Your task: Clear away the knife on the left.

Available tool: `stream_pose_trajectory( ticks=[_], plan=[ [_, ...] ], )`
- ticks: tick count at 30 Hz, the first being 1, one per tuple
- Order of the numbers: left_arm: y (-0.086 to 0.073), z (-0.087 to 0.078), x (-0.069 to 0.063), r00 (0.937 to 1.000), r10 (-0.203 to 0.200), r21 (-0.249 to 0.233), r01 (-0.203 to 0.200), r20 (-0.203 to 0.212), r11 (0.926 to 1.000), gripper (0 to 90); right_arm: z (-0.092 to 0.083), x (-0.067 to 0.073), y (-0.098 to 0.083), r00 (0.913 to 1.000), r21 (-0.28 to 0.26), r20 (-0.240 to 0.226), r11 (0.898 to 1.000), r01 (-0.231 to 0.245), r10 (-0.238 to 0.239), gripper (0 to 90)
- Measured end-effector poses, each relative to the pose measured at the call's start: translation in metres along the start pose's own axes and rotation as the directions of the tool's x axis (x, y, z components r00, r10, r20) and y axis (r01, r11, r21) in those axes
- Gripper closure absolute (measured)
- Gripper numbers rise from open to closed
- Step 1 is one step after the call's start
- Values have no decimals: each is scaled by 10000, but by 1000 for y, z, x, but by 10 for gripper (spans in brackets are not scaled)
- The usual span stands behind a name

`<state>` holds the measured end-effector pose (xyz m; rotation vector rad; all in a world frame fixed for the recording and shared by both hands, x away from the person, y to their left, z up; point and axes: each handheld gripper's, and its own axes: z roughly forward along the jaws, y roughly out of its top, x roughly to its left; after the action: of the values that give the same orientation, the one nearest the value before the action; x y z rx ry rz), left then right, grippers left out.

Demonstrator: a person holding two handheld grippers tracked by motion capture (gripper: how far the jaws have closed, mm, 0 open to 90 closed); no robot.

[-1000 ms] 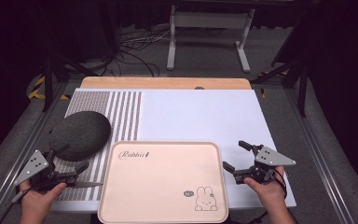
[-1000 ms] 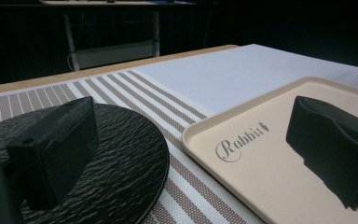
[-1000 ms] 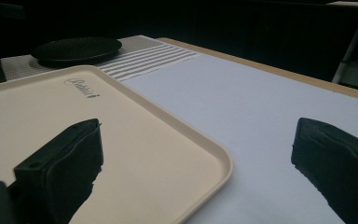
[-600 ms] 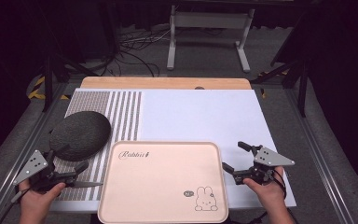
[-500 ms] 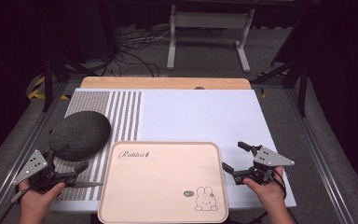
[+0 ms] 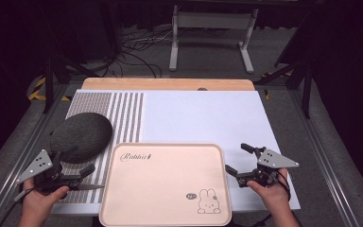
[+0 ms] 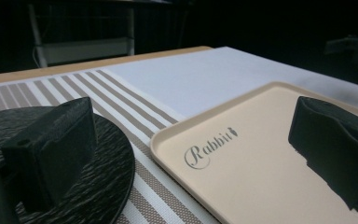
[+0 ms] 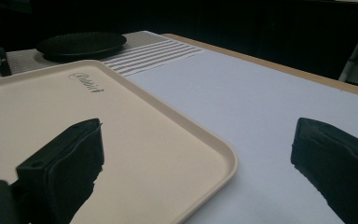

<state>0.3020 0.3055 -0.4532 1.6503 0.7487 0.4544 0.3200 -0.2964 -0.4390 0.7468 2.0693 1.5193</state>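
Table [image 6: 203, 113]: white sheet over most of the top, a striped mat [image 6: 123, 118] on its left part, a bare wooden strip along the far edge. The far half of the white surface lies open, good room for moving.

Tray [image 6: 165, 184]: pale pink, rectangular, raised rim, printed with "Rabbit" and a small rabbit figure. It lies flat at the near middle of the table, between the two grippers, its near edge at or just past the table's near edge. Nothing lies in it.

Plate [image 6: 81, 136]: dark, round, textured, on the striped mat just beside the tray's far left corner; whether rim and tray touch cannot be told.

Left gripper [image 6: 87, 177]: jaws spread wide, holding nothing, low at the tray's left side; in the left gripper view one jaw stands over the plate, the other over the tray.

Right gripper [image 6: 238, 161]: jaws spread wide, holding nothing, just beside the tray's right rim; in the right gripper view the rim's corner lies between the jaws.

Step in hand, as judged: taking the tray by its two side rims. Done well, each gripper closes squarely on the rim at matching points, then both lift level. Watch the plate close at left.
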Motion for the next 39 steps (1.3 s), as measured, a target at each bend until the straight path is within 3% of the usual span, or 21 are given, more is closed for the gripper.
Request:
stream_pose_trajectory(
  ticks=[3,6,9,10,11,14,15,21,22,23,25,27,28,29,30,32,33,34,36,38,39],
  plan=[
    [5,1,1,9983,584,931,-580,-16,9940,37,0,0,0,10000,-32,-30,10000,-50,50,34],
    [8,0,2,9975,703,1247,-698,7,9897,44,0,1,0,10000,-11,-17,10000,-15,15,34],
    [14,-4,3,9936,1127,1898,-1120,69,9754,57,0,1,0,10000,-3,-52,10000,-38,38,34],
    [14,-4,3,9936,1127,1898,-1120,69,9754,57,0,1,0,10000,-3,-52,10000,-38,38,34],
    [18,-7,4,9904,1379,2333,-1367,112,9628,58,0,0,-1,10000,18,-70,10000,-44,44,34],
    [23,-11,7,9862,1643,2880,-1634,214,9436,64,1,1,-1,9999,86,-108,10000,-48,48,34],
    [23,-11,7,9862,1643,2880,-1634,214,9436,65,1,1,-1,9999,86,-108,10000,-48,48,34],
    [32,-24,13,9755,2167,4015,-2139,392,8905,69,4,2,-2,9998,151,-219,9999,21,-18,28],
    [33,-25,13,9743,2212,4124,-2185,419,8844,69,5,2,-2,9997,154,-231,9999,0,3,28],
    [33,-25,13,9743,2212,4124,-2185,419,8844,69,5,2,-2,9997,154,-231,9999,0,3,28],
    [35,-26,15,9710,2324,4441,-2328,563,8652,69,5,2,-2,9997,158,-248,9999,-12,16,28],
    [38,-27,15,9632,2554,4929,-2630,841,8294,70,5,2,-2,9997,159,-254,9999,-2,6,28],
    [38,-27,15,9632,2554,4929,-2630,841,8294,71,5,2,-2,9997,159,-254,9999,-2,6,28],
    [39,-27,15,9606,2624,5095,-2715,914,8165,71,5,3,-2,9997,169,-250,9999,9,-4,27],
    [40,-27,15,9537,2785,5433,-2942,1133,7863,73,5,3,-2,9996,154,-268,9999,28,-24,27],
    [41,-27,15,9477,2903,5685,-3128,1329,7609,73,5,3,-2,9996,145,-264,9999,44,-40,27],
    [42,-27,15,9431,2975,5888,-3259,1484,7397,74,5,2,-2,9997,161,-259,9999,41,-37,27],
    [42,-27,15,9431,2975,5888,-3259,1484,7397,78,5,2,-2,9997,161,-259,9999,41,-37,27],
    [43,-27,16,9387,3039,6127,-3376,1628,7146,82,5,2,-2,9996,192,-272,9998,45,-40,26],
    [44,-26,17,9364,3068,6271,-3431,1702,6993,82,5,2,-2,9996,200,-274,9998,44,-39,26],
    [44,-26,18,9347,3076,6369,-3479,1783,6880,83,5,2,-2,9996,217,-282,9997,56,-50,26]
  ],
)
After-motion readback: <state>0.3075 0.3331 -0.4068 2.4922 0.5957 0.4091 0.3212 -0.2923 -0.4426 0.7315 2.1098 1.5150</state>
